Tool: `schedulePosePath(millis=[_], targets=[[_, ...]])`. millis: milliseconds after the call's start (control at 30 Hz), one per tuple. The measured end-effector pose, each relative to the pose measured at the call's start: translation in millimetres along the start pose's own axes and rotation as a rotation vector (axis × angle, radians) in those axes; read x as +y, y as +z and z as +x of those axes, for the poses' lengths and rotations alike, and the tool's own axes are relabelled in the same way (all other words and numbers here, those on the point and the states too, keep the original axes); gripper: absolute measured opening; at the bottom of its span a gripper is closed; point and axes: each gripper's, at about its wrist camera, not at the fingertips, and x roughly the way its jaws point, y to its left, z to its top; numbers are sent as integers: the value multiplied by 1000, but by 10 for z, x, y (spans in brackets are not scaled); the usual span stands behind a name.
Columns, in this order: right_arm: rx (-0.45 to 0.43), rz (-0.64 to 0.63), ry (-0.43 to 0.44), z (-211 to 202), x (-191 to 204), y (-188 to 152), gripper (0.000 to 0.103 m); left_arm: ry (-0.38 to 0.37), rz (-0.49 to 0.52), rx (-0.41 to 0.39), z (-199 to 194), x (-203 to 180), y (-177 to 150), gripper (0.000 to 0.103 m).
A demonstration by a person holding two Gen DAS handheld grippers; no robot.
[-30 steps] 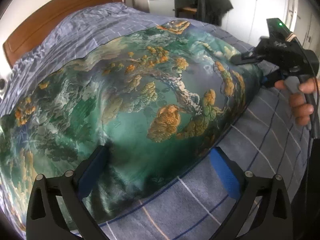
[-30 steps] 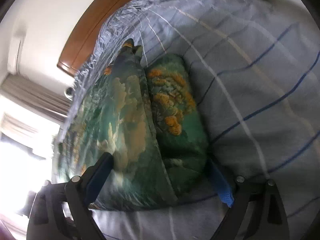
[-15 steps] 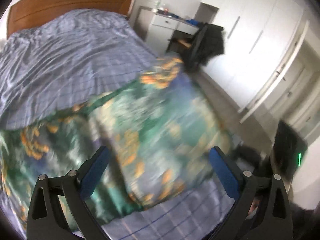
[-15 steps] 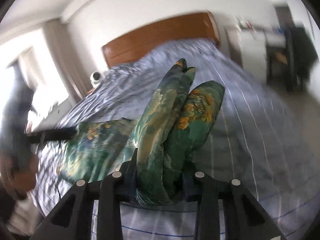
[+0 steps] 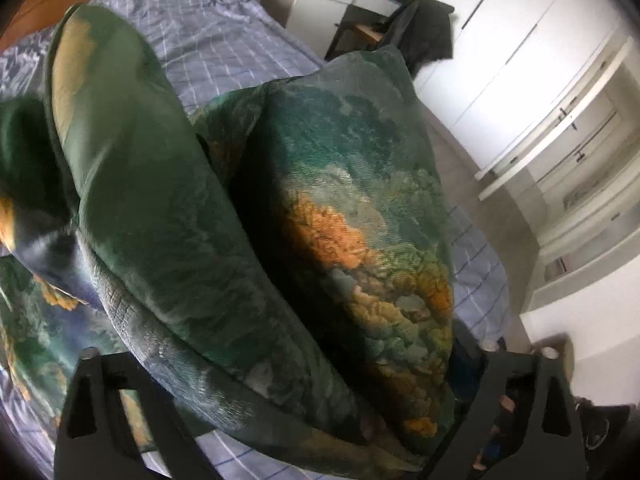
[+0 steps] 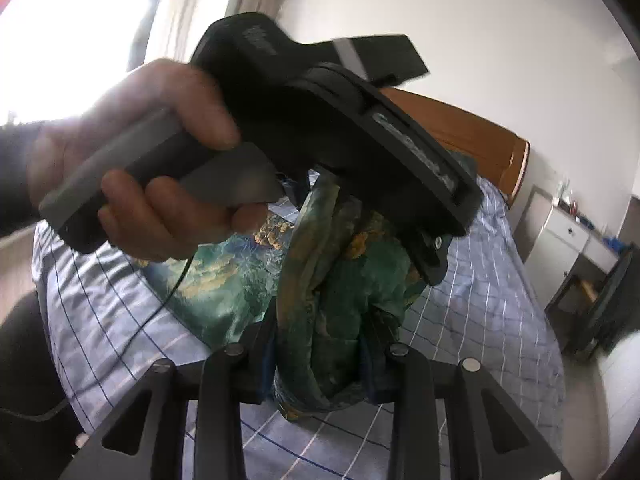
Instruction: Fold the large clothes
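Your right gripper (image 6: 320, 354) was clenched on a bunched fold of the green printed garment (image 6: 320, 280), its jaws pinching the cloth and holding it up off the blue checked bed (image 6: 480, 300). Your left gripper (image 5: 280, 360) had a thick bundle of the same garment (image 5: 340, 240) between its widely spread jaws, which had just been closing; whether the pads pressed on it you could not tell. From the right wrist view your left hand (image 6: 160, 160) gripped its handle just above the raised cloth. The rest of the garment lay on the bed.
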Motion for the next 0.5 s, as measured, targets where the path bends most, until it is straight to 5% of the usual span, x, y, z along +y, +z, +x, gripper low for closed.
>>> schedulePosePath(millis=[133, 333, 500], targets=[[7, -44, -25, -34, -14, -66, 33, 2, 34, 15, -13, -93, -46, 67], [-1, -92, -42, -23, 91, -76, 33, -74, 1, 10, -91, 64, -58, 86], [-17, -121, -41, -9, 182, -99, 33, -137, -41, -1, -182, 185, -20, 89]])
